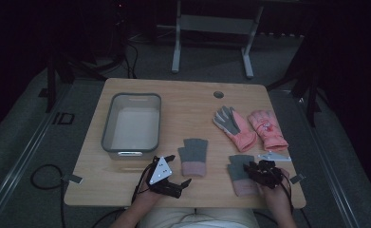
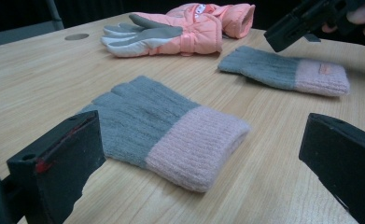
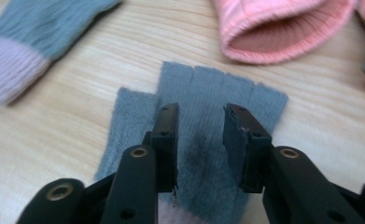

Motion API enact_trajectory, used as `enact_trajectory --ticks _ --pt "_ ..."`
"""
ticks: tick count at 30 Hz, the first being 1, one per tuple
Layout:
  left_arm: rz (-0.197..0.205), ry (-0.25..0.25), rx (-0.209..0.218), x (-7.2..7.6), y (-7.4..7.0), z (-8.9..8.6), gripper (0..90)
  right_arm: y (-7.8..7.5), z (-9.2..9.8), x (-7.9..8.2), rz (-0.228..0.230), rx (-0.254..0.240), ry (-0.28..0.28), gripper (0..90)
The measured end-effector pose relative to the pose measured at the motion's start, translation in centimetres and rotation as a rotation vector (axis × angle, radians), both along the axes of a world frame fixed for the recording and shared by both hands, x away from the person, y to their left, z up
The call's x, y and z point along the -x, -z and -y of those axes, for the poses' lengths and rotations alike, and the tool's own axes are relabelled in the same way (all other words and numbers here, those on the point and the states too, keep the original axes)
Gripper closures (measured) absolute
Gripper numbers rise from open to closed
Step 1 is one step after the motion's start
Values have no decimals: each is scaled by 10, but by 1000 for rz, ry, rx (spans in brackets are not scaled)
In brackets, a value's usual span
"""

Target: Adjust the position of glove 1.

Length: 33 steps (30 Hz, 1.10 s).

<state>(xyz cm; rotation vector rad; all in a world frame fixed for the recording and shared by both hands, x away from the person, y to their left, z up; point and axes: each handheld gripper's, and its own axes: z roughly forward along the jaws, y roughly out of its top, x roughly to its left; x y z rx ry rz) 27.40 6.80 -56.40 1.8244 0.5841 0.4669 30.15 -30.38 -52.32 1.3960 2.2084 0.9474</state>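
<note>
Two grey knit gloves with pink cuffs lie flat near the table's front edge. My left gripper (image 1: 179,169) is open wide just in front of the left one (image 1: 193,156), whose cuff (image 2: 194,144) lies between the spread jaws without touching them. My right gripper (image 1: 249,170) hovers over the fingers of the right one (image 1: 239,172). In the right gripper view its jaws (image 3: 201,121) stand a little apart above the grey glove (image 3: 217,88), with nothing pinched. The right gripper (image 2: 292,28) also appears above the farther glove (image 2: 283,70) in the left gripper view.
A pair of pink padded gloves (image 1: 247,127) lies behind the right knit glove, one cuff (image 3: 283,32) close to my right gripper. A grey bin (image 1: 108,127) stands at the left of the wooden table (image 1: 188,109). A round hole (image 1: 218,94) sits near the far edge.
</note>
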Motion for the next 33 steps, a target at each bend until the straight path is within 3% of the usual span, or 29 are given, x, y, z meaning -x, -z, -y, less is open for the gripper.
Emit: enact_trajectory --ticks 1,5,9,12,15,19,25,27,33 --pt "-1 0 0 0 0 0 0 -2 3 -4 -12 -15 -33 635" --pt "0 -5 1 0 0 0 0 -8 7 -14 -30 46 -109 622" --pt "0 -6 3 0 0 0 0 -10 6 -16 -44 67 -207 601" --pt "-2 -8 6 0 0 0 0 -5 5 -13 -70 94 -239 594" --pt "-1 -7 4 0 0 0 0 0 5 -9 -86 86 -241 600" --pt "3 -8 2 0 0 0 0 11 3 -7 -97 125 -233 603" --pt "2 -9 4 0 0 0 0 16 2 -3 -63 125 -220 679" --pt "3 -10 4 0 0 0 0 17 2 -1 -56 109 -185 785" --pt "-2 -10 4 -1 0 0 0 14 -4 5 -48 109 -112 851"
